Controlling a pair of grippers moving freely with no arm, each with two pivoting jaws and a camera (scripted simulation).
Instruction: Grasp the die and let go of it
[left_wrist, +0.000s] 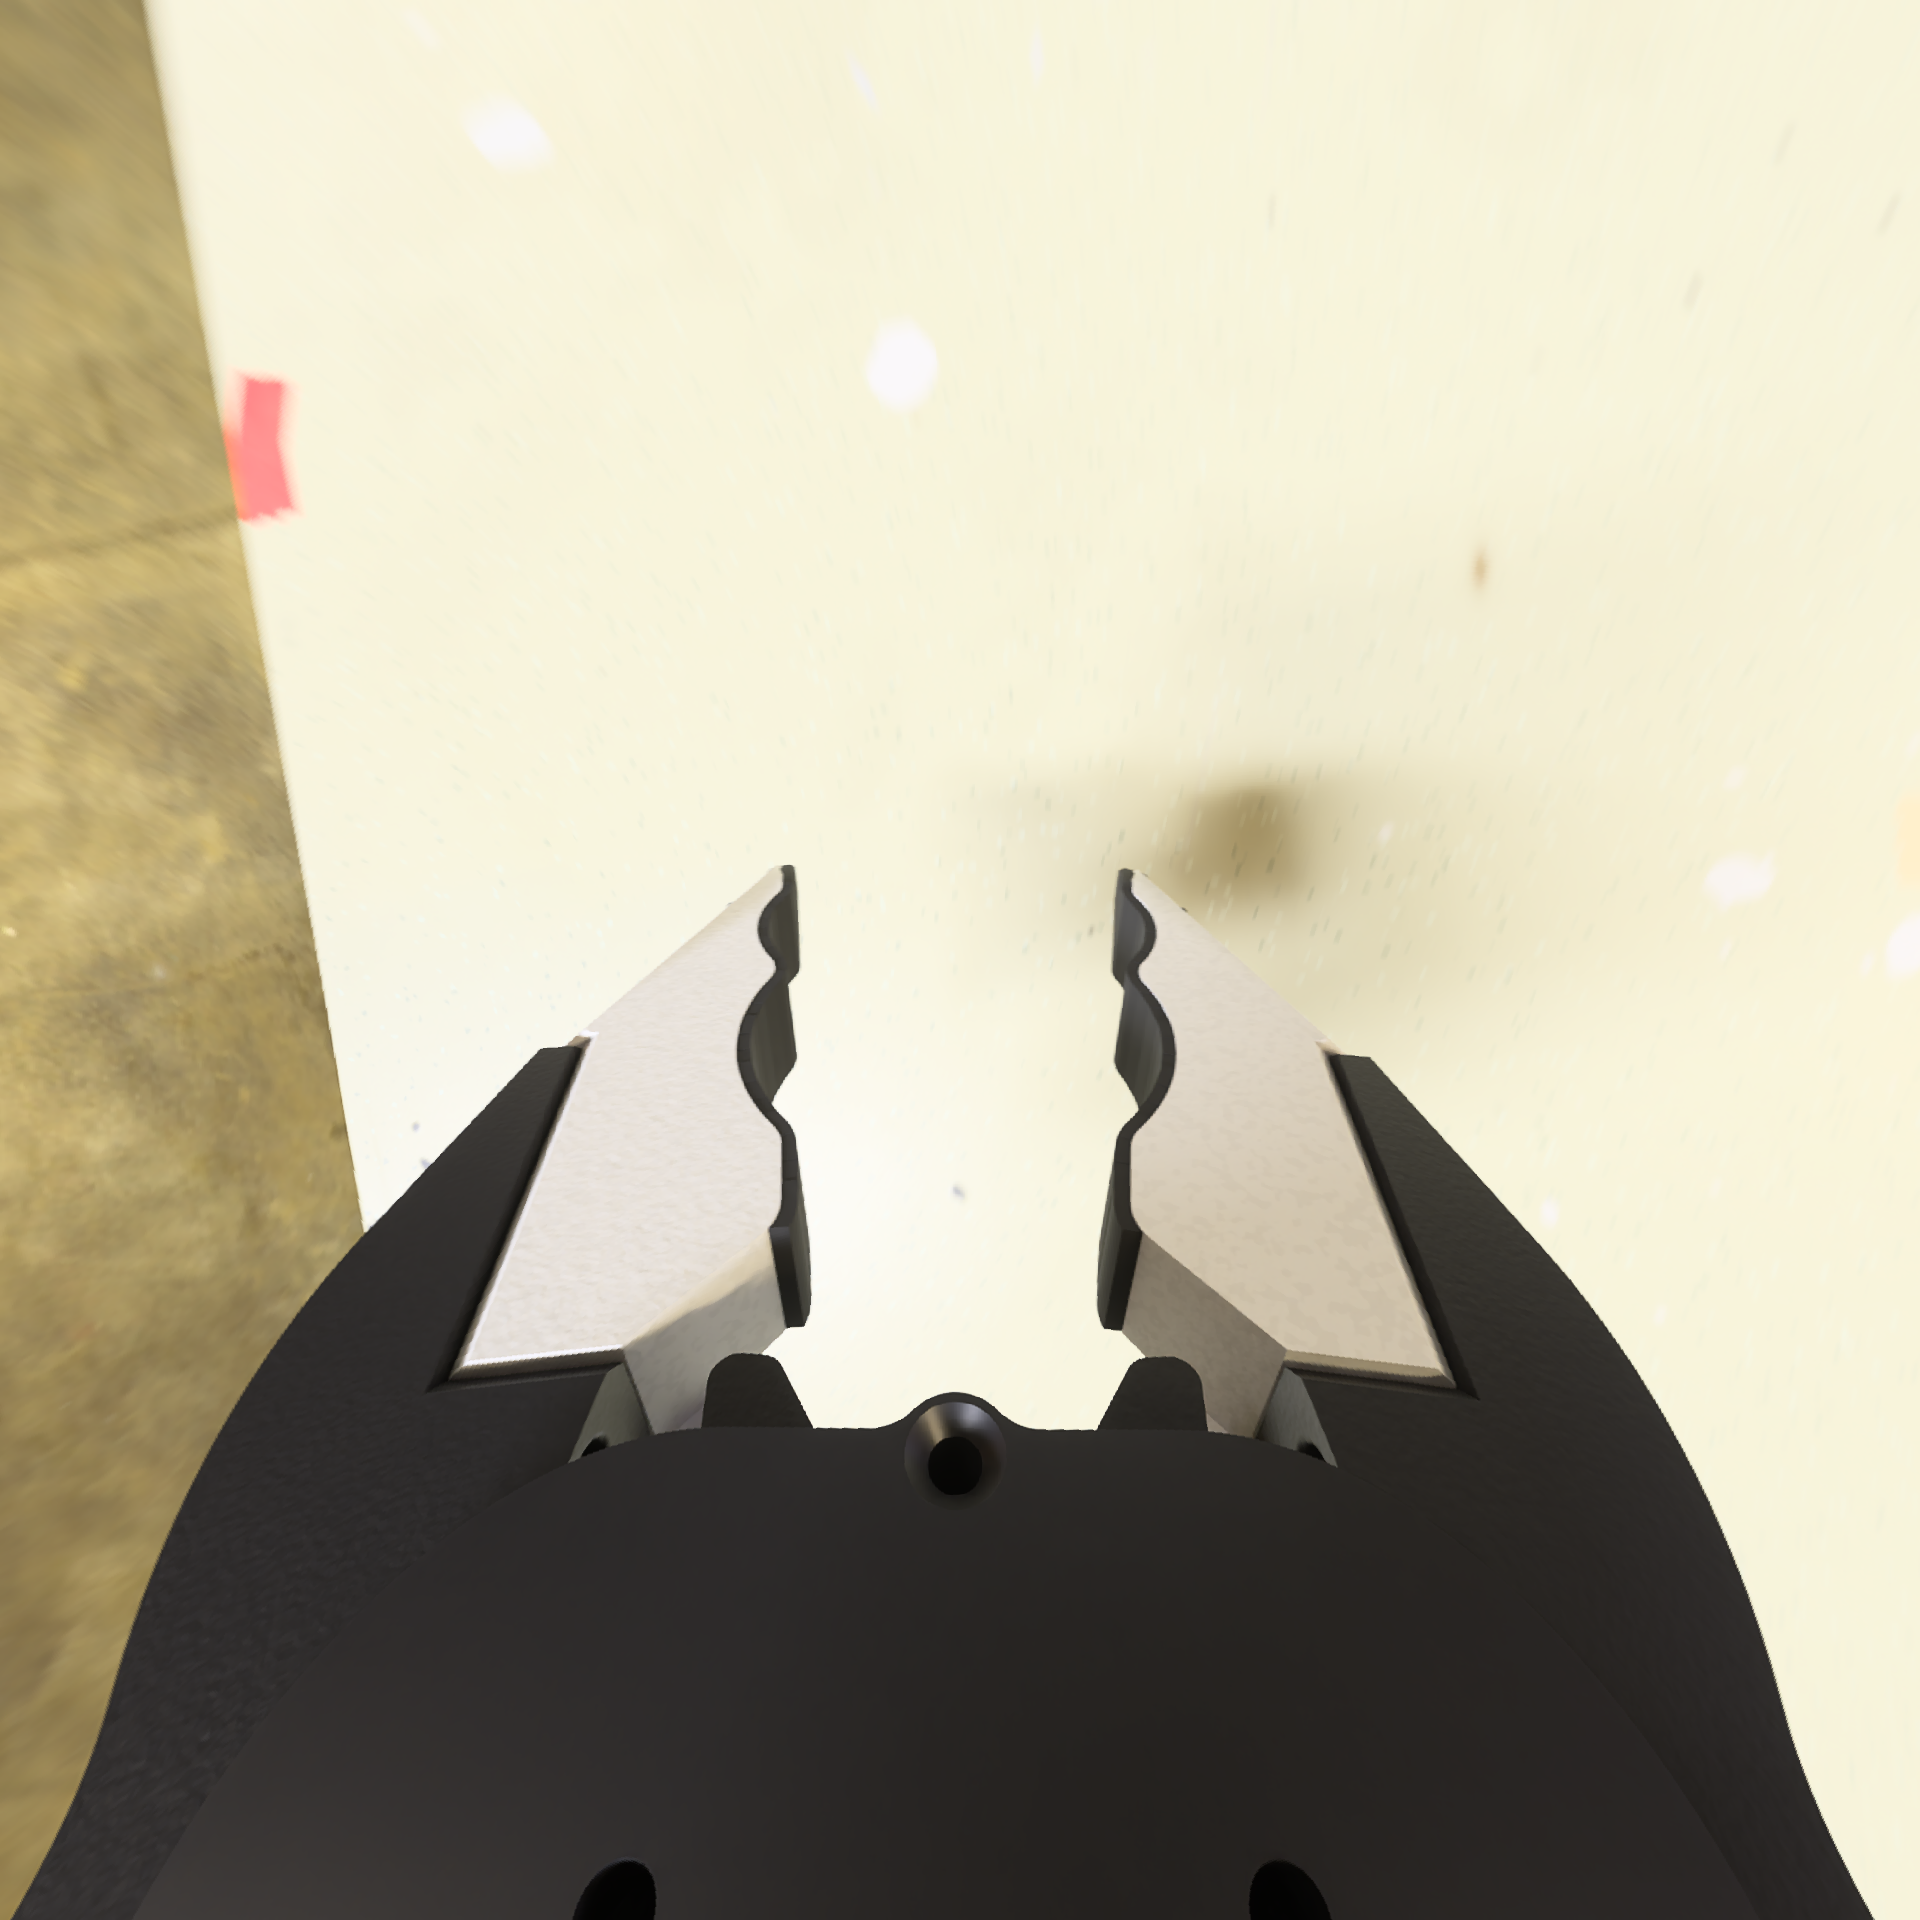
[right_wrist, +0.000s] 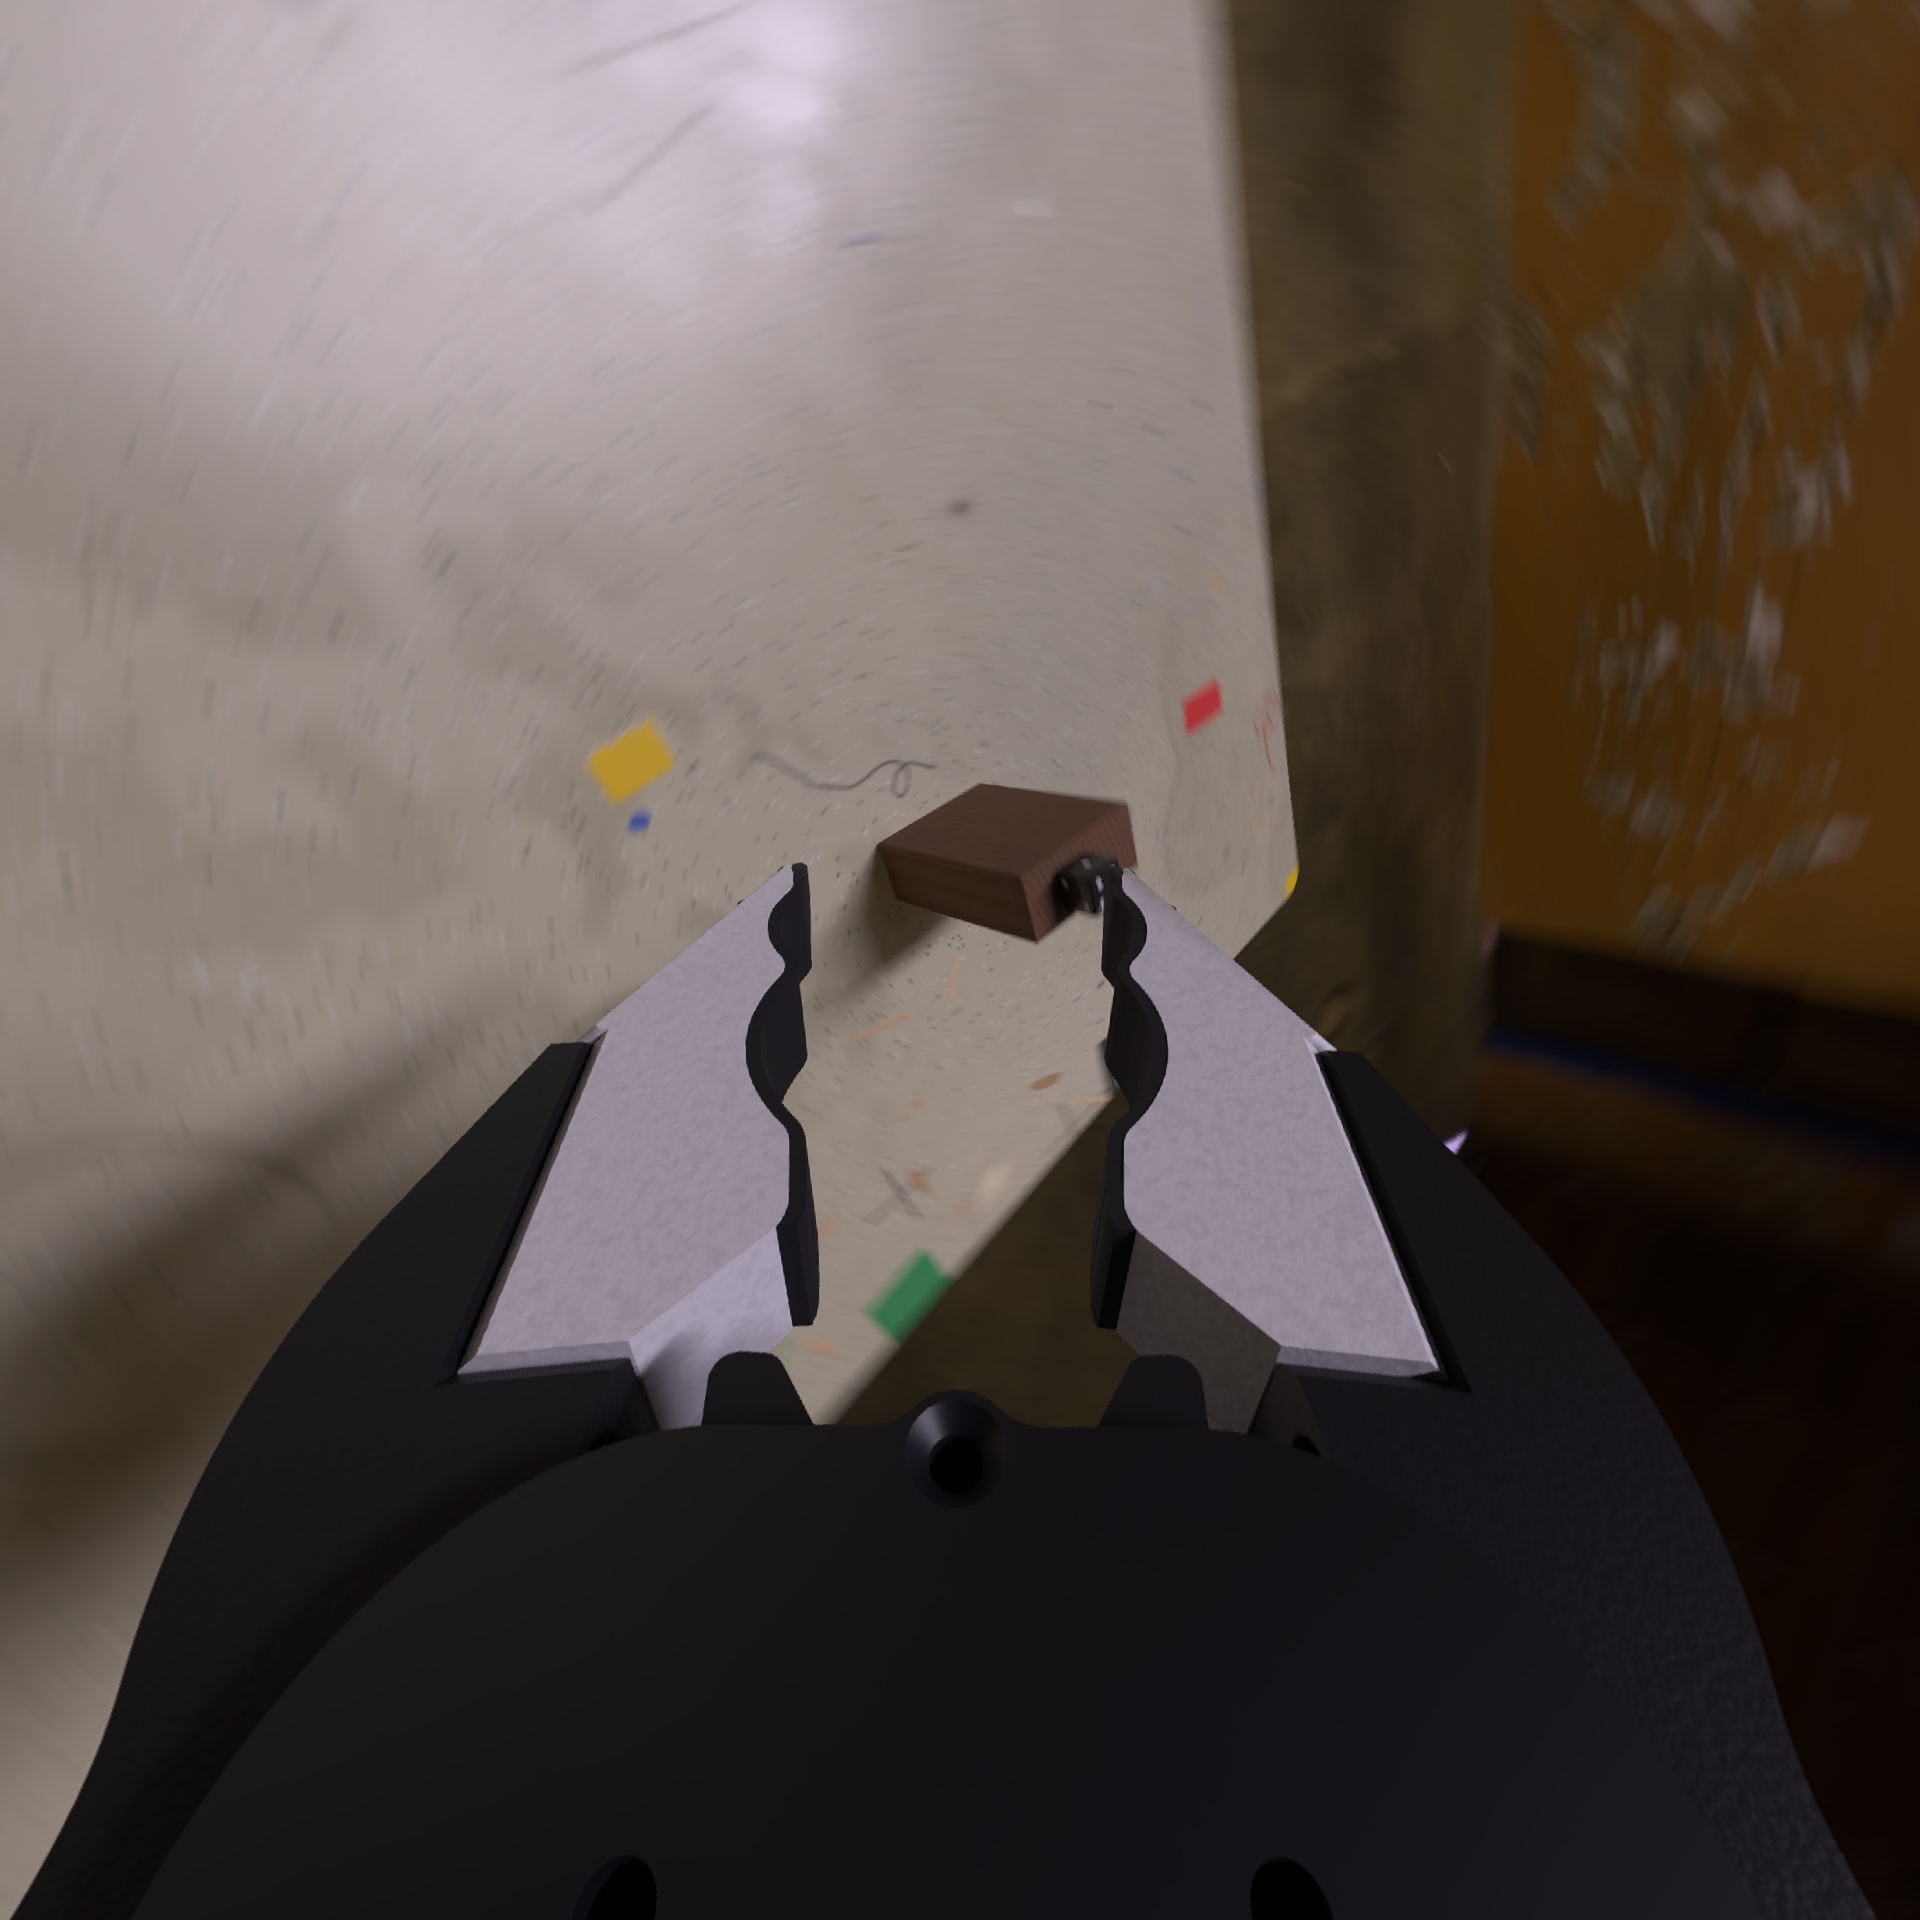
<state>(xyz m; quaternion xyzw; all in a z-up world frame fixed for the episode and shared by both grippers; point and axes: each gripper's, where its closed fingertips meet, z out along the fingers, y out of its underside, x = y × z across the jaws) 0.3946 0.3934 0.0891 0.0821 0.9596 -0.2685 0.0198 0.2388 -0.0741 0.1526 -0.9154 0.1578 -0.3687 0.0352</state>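
In the right wrist view a small black die (right_wrist: 1086, 891) lies on the pale table (right_wrist: 520, 520), touching the right end of a brown block (right_wrist: 987, 857). My right gripper (right_wrist: 956, 878) is open and empty, a little short of the block. The die sits just off the tip of its right finger (right_wrist: 1216, 1091). In the left wrist view my left gripper (left_wrist: 958, 883) is open and empty over the bare cream table (left_wrist: 1039, 416). No die shows in that view.
In the right wrist view the table's edge and corner (right_wrist: 1283, 831) run close to the right of the die, with dark floor beyond. Yellow (right_wrist: 629, 761), red (right_wrist: 1202, 704) and green (right_wrist: 909, 1294) patches mark the table. In the left wrist view the table edge (left_wrist: 270, 727) runs down the left, with a red patch (left_wrist: 260, 447).
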